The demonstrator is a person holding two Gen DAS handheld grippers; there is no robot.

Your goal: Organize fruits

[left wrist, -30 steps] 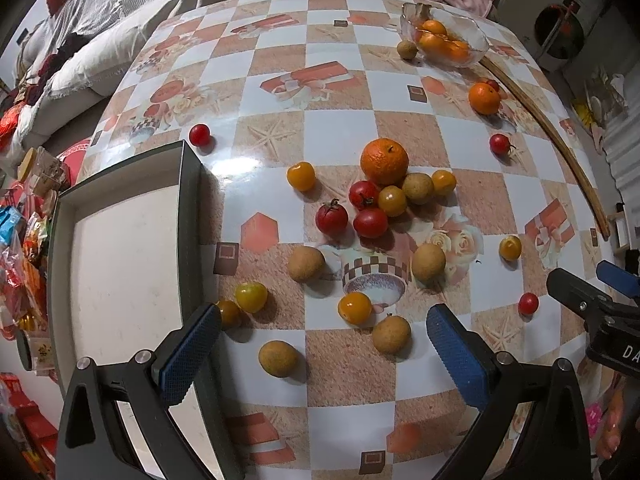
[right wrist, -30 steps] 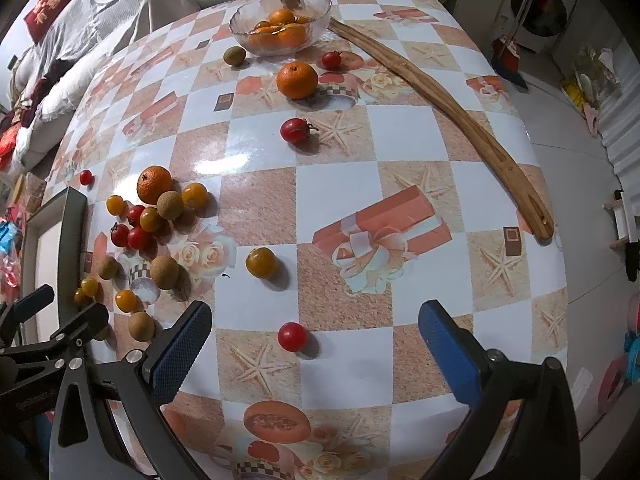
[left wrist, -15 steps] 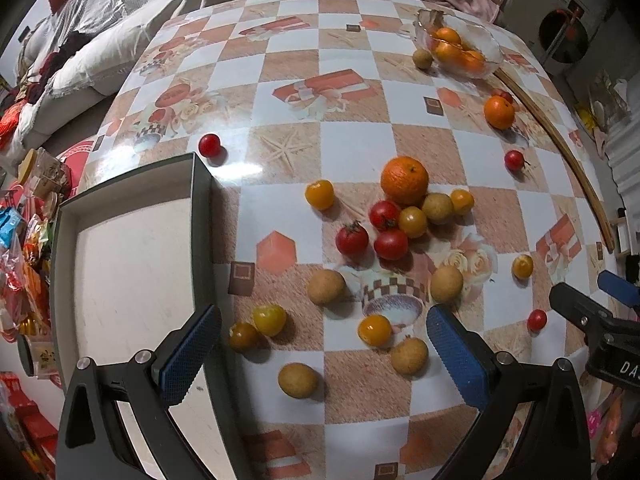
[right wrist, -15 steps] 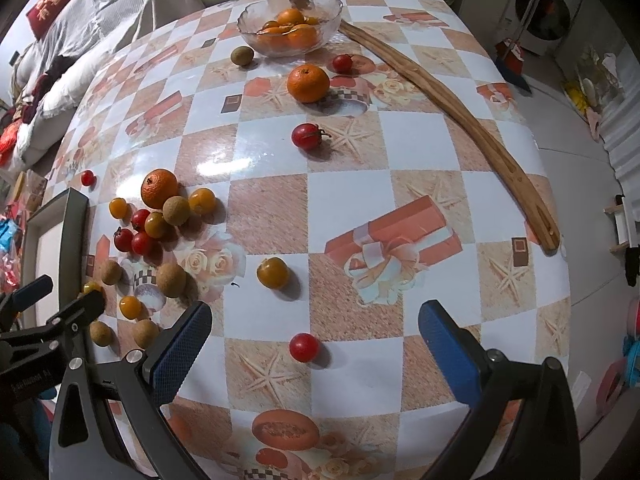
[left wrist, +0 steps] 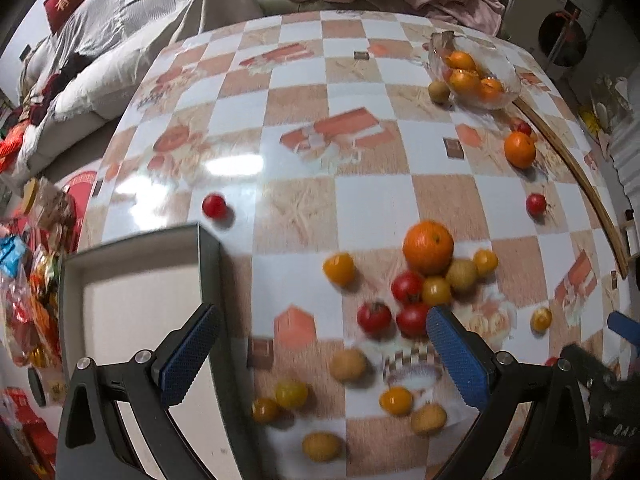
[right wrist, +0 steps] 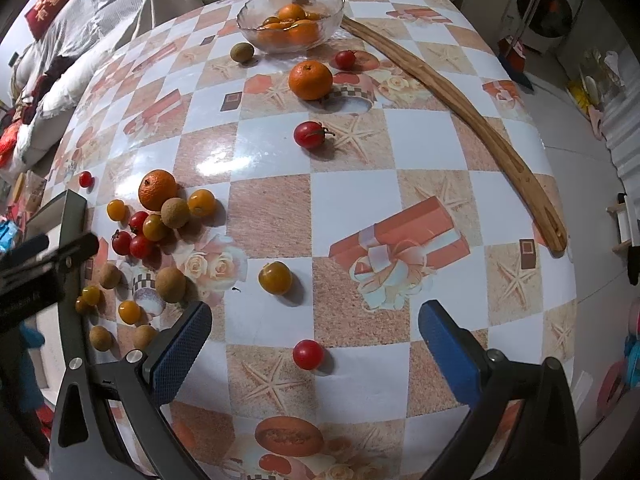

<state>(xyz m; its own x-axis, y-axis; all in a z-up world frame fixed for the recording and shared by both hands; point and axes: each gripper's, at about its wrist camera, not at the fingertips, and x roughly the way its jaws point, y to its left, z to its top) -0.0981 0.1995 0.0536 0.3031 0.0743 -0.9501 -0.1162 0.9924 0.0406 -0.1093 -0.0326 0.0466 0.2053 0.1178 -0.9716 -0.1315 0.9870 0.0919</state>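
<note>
Both grippers hang above the checkered tablecloth point(right wrist: 276, 216) with nothing between their blue pads, and that reads to me as an approach, since the fruit is loose and no sorting grab has begun. The left gripper point(left wrist: 320, 356) has its fingers wide apart, low in its frame, straddling the right wall of the dark-rimmed tray point(left wrist: 210, 264), which sits empty at the left of the picture; I judge it is kept there because the tray is one likely home for fruit. The main cluster lies right of centre in that view: a big orange point(left wrist: 428, 246) with red tomatoes point(left wrist: 408, 286), yellow cherry tomatoes and brownish longan-like fruits packed against it. The right gripper point(right wrist: 316, 340) is equally spread, and a single red cherry tomato point(right wrist: 307, 354) sits on the cloth right between its pads at the bottom centre, so that looks like the natural first pick. A glass bowl point(right wrist: 332, 28) at the top of the right view already holds oranges, with another orange point(right wrist: 310, 80) and a stemmed red fruit point(right wrist: 309, 134) below it, which suggests oranges belong there. Compared with half a second earlier, the left view has shifted so the cluster sits further right and lower against its pad, with motion blur, and the red cherry tomato has slid closer in between the right pads; neither gripper's opening has changed.
</note>
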